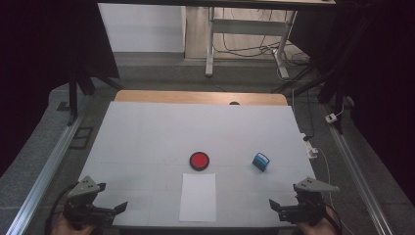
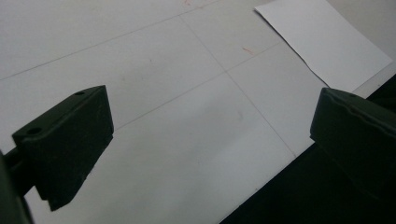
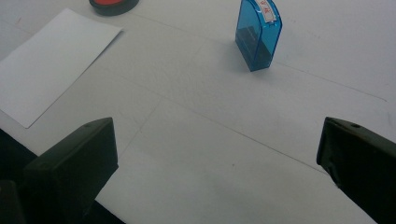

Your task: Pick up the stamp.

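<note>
Two grippers, left and right, rest at the near table edge, jaws wide and empty. The blue stamp stands ahead of your right gripper, beside the red ink pad and beyond the paper. This looks like the start: reach forward, straddle the stamp, then close.

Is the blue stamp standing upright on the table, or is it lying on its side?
Upright. In the right gripper view the blue stamp stands on its flat base with the rounded, labelled top upward, apart from the white paper and red ink pad.
</note>
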